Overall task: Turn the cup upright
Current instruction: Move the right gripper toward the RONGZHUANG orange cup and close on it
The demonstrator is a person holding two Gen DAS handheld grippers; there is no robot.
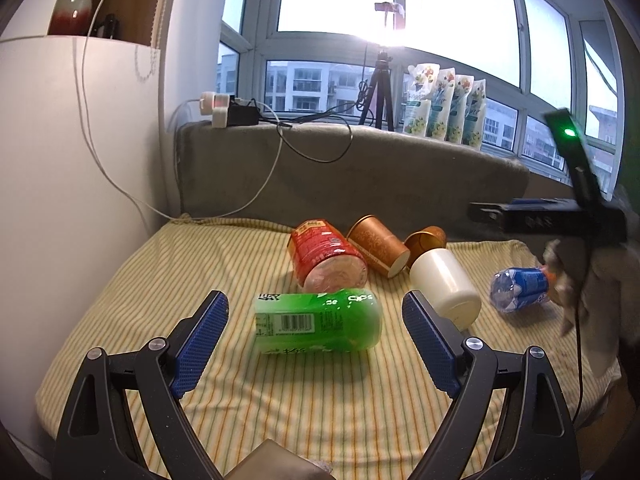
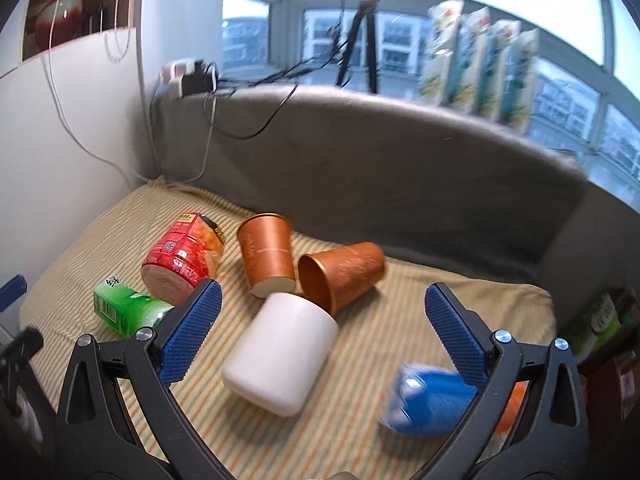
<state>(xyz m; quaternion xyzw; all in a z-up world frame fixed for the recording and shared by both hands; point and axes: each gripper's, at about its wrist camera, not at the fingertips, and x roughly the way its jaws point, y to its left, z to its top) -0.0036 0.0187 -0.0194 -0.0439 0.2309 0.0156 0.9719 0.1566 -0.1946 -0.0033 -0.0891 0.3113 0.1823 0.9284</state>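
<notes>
A white cup (image 2: pixel 280 356) lies on its side on the striped cloth, also in the left wrist view (image 1: pixel 444 282). Two copper paper cups lie tipped beside it: one (image 2: pixel 268 256) with its base toward me, one (image 2: pixel 340 276) with its mouth toward me. My right gripper (image 2: pixel 320 304) is open and empty, above the white cup. My left gripper (image 1: pixel 316 312) is open and empty, its blue pads on either side of a lying green bottle (image 1: pixel 318 324). The right gripper's body (image 1: pixel 560 220) shows at the right of the left wrist view.
A red-labelled bottle (image 1: pixel 326 256) and a blue-labelled bottle (image 2: pixel 428 400) also lie on the striped cloth (image 1: pixel 240 260). A grey padded backrest (image 1: pixel 360 172) runs behind. A white wall stands at left. Cables, a tripod (image 1: pixel 378 92) and pouches stand on the window ledge.
</notes>
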